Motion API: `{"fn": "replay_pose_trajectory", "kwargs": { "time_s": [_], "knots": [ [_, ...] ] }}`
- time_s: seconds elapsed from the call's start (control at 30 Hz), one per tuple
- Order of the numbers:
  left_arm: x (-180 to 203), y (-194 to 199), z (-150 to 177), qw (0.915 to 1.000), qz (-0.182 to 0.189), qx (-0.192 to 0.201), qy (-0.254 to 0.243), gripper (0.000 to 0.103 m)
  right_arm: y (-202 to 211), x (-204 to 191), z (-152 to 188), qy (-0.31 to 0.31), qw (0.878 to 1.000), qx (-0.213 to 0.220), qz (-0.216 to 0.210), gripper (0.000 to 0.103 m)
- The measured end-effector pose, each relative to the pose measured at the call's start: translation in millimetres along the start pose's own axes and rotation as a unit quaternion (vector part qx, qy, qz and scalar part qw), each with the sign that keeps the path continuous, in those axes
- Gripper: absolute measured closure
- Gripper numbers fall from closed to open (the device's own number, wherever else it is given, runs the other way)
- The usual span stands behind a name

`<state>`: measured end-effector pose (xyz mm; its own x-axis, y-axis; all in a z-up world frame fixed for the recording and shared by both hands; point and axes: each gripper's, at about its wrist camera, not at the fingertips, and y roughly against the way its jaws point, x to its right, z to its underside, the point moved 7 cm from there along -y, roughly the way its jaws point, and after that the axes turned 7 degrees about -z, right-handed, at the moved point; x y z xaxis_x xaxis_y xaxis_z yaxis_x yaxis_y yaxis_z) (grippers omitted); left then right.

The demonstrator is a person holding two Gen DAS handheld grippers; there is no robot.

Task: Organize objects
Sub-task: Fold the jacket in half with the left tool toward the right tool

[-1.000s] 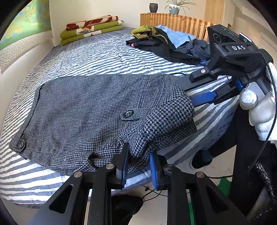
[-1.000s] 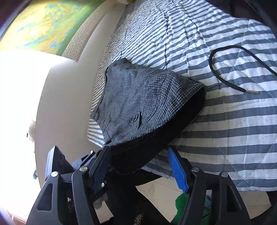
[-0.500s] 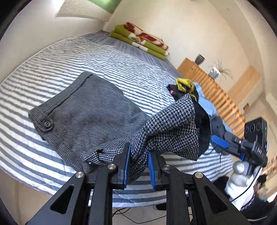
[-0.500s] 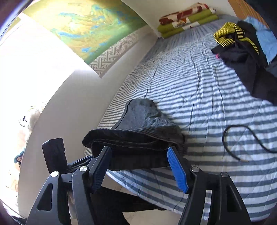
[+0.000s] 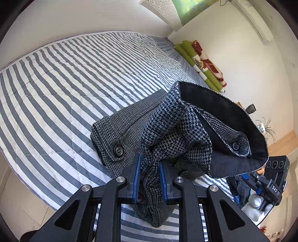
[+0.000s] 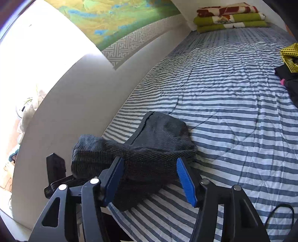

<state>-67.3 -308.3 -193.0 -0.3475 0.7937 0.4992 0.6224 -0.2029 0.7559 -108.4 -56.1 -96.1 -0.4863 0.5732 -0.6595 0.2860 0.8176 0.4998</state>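
Note:
A grey houndstooth garment (image 5: 119, 130) with buttons and a dark lining lies partly on the striped quilt (image 5: 74, 83), near the bed's edge. My left gripper (image 5: 150, 160) is shut on a bunched corner of it and holds that part up, so the lining shows. In the right wrist view the same garment (image 6: 163, 134) stretches between the blue pads of my right gripper (image 6: 149, 160). Those jaws are closing with the cloth filling the gap and touching both pads. The right gripper's housing (image 5: 275, 173) and a gloved hand (image 5: 255, 204) show under the lifted edge.
Folded green and red blankets (image 6: 229, 16) are stacked at the head of the bed. Loose yellow and black clothes (image 6: 289, 54) lie at the right side, a black cable (image 6: 279, 210) near the front. A wall (image 6: 74, 104) runs along the left. A vase (image 5: 250, 108) stands beyond.
My left gripper swung sideways and rolled, lifting its corner so the garment folds over and the lining shows. My right gripper rose with its fold, and its jaws narrowed.

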Motion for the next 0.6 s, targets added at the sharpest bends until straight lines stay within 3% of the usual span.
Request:
{"fn": "replay_pose_trajectory", "kwargs": {
  "time_s": [0.1,0.23,0.27,0.37,0.5,0.6],
  "knots": [
    [-10.1,-13.6,-5.7,0.9997,-0.020,-0.007,0.009,0.083,-33.0,-0.5,1.6,0.029,0.998,-0.049,0.005,0.067],
    [-9.5,-24.3,-13.4,0.9995,-0.019,-0.021,0.014,0.083,-86.7,37.0,-25.5,0.046,0.989,-0.087,0.109,0.067],
    [-8.1,-25.7,-16.3,0.9995,-0.023,-0.022,0.010,0.083,-91.8,44.6,-34.6,0.045,0.989,-0.086,0.115,0.067],
    [-9.2,-36.3,-24.9,0.9989,-0.034,-0.029,0.012,0.083,-90.4,47.5,-55.4,0.072,0.990,-0.080,0.094,0.065],
    [-10.4,-43.4,-29.4,0.9988,-0.018,-0.039,0.024,0.075,-91.9,54.1,-64.0,0.110,0.986,-0.097,0.078,0.051],
    [-12.0,-37.7,-29.2,0.9989,-0.009,-0.033,0.033,0.051,-99.9,59.2,-54.5,0.105,0.986,-0.121,0.050,0.051]
  ]
}}
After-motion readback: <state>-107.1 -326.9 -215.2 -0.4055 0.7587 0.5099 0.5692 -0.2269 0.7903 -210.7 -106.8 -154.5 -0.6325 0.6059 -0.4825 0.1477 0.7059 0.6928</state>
